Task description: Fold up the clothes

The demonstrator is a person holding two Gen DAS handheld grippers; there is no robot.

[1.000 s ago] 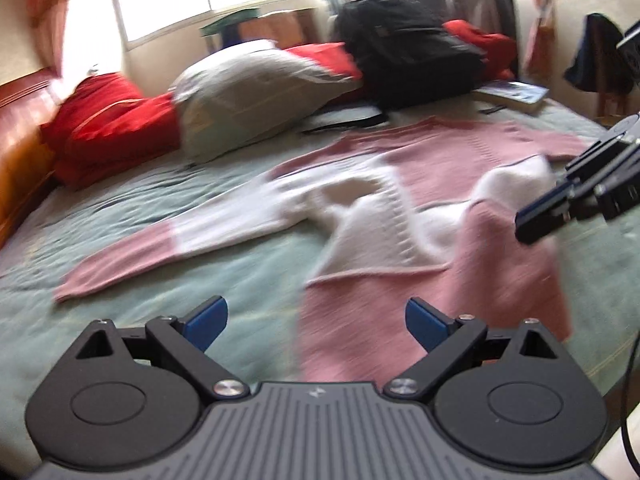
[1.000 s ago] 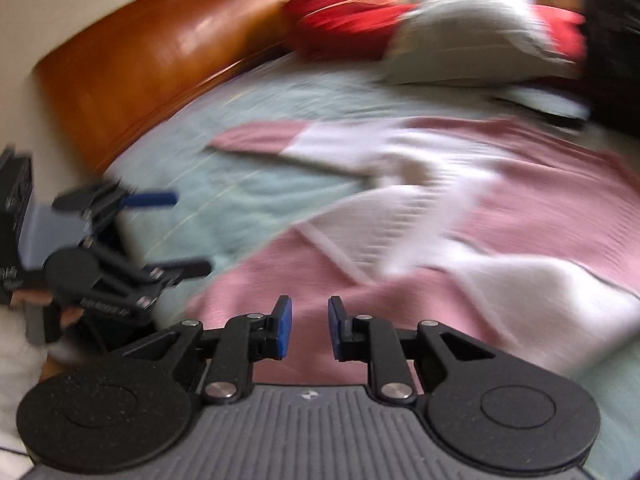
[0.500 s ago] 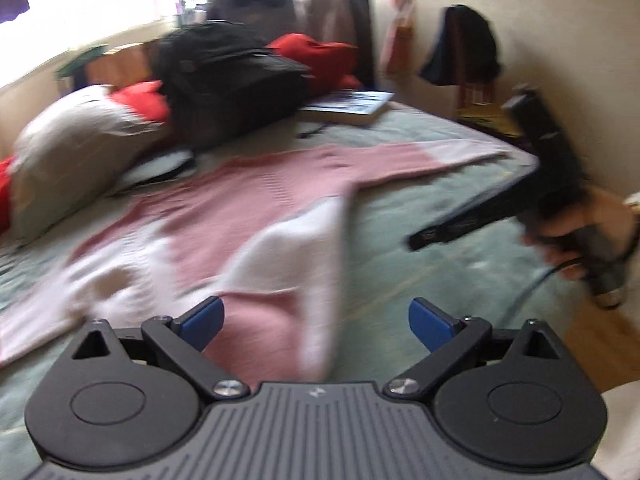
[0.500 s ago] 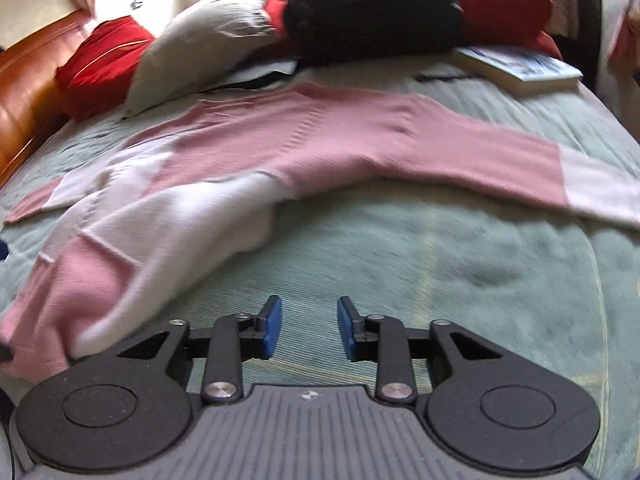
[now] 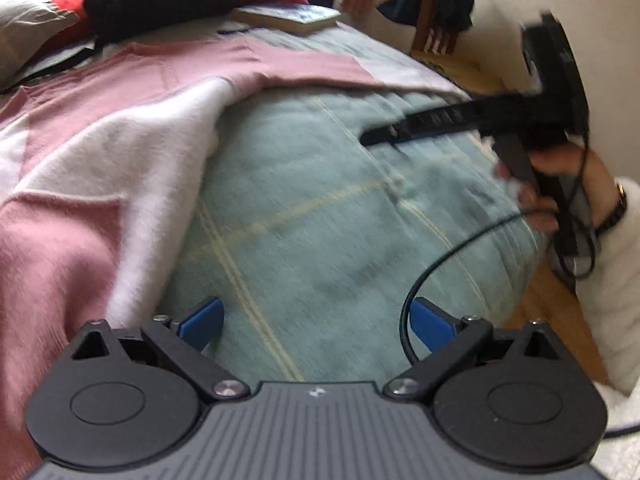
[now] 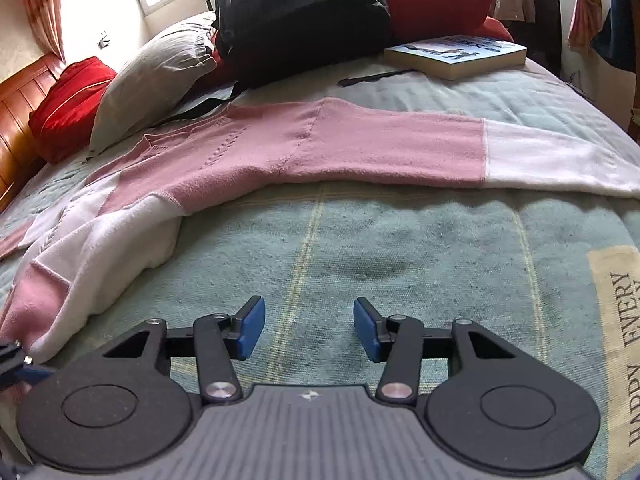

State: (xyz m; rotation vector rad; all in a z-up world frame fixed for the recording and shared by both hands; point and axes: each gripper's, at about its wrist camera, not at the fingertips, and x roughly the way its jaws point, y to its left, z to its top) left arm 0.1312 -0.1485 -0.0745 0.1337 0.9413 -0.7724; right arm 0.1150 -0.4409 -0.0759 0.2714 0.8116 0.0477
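Pink-and-white sweater [image 6: 280, 152] is spread across the green bedspread [image 6: 380, 248], one sleeve stretched rightward. Nothing is held by the wide-open left gripper [image 5: 316, 320] or the parted right gripper [image 6: 309, 326], both above bare bedspread.

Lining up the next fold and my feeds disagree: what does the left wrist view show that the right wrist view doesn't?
Only the left wrist view shows the right tool from outside, in the person's hand over the bedspread, plus a trailing cable.

Only the right wrist view shows the sleeve's white cuff, headboard and red cushion.

Both show the sweater, book, backpack and open, empty fingers.
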